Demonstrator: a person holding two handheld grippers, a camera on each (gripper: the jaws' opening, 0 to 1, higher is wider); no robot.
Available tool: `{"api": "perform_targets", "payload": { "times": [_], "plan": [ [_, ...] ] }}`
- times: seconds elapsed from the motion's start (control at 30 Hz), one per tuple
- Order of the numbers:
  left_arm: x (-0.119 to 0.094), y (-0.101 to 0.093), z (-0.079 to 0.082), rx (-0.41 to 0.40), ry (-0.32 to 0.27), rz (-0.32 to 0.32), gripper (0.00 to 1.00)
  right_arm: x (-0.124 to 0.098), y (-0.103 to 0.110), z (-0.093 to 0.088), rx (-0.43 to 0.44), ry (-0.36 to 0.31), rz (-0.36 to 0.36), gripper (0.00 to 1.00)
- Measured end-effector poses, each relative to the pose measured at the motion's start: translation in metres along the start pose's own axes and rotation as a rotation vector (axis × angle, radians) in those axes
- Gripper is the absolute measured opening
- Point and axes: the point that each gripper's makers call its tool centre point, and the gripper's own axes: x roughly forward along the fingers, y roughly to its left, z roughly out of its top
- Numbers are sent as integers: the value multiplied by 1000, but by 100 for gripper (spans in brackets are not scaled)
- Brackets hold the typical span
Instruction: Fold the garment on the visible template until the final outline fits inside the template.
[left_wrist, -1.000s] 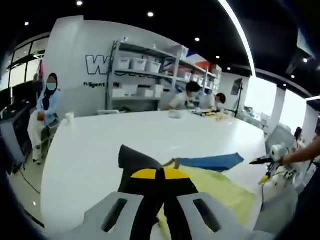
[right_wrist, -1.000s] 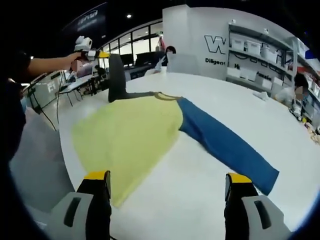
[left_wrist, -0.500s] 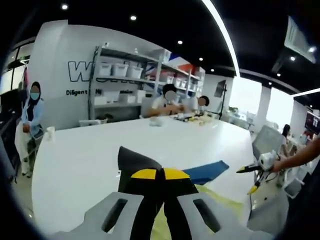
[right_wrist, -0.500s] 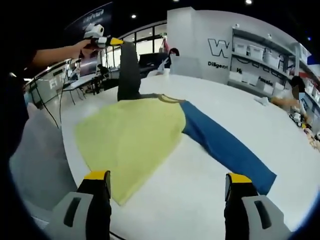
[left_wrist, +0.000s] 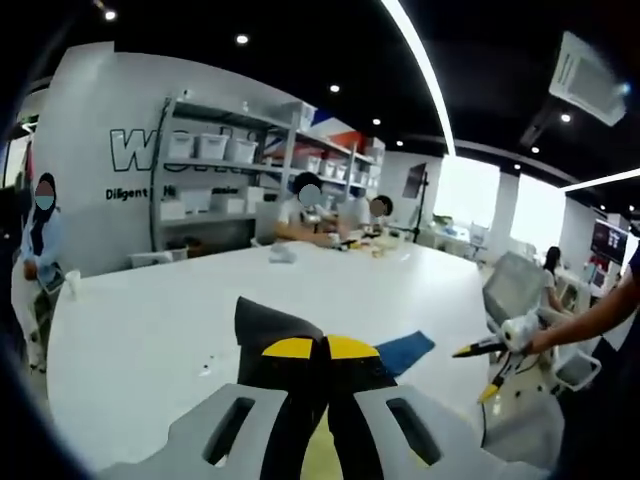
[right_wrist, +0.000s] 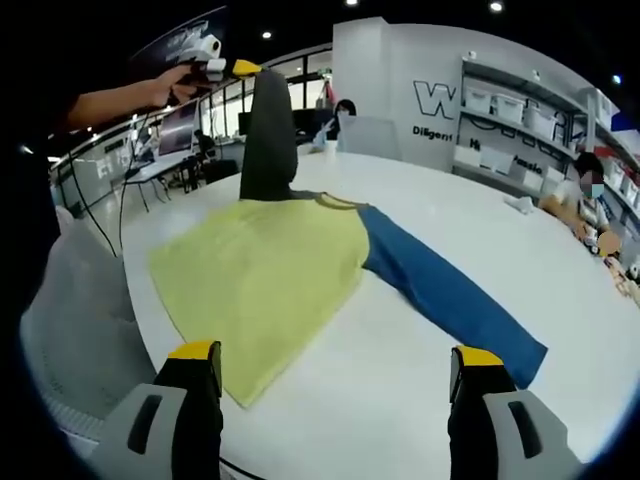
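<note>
While the left gripper (right_wrist: 243, 67) pinches the grey sleeve (right_wrist: 268, 135) aloft, cloth may slip; the right gripper (right_wrist: 335, 365) (jaws wide, empty) cannot steady the garment (right_wrist: 270, 280).

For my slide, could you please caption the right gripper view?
Left gripper lifts the garment's dark sleeve off the white table; yellow body and blue sleeve lie flat.
</note>
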Motion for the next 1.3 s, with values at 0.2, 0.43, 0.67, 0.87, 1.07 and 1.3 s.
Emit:
{"api": "perform_targets", "payload": {
  "times": [0.2, 0.43, 0.67, 0.87, 1.07, 1.3],
  "plan": [
    [15, -19, -16, 26, 56, -55, 2, -2, -1, -2, 8, -2, -8, 93],
    [28, -21, -37, 13, 99, -67, 2, -4, -1, -6, 15, 2, -12, 93],
    [46, -16, -57, -7, 148, -61, 2, -4, -1, -8, 21, 1, -15, 93],
    [65, -17, -84, -5, 217, -63, 2, -4, -2, -8, 25, 0, -19, 93],
    [79, -20, -105, -17, 267, -63, 2, -6, -2, -10, 35, -1, -22, 93],
    [90, -28, -111, -51, 274, -81, 2, -8, -4, -12, 43, 0, -30, 93]
  ]
}}
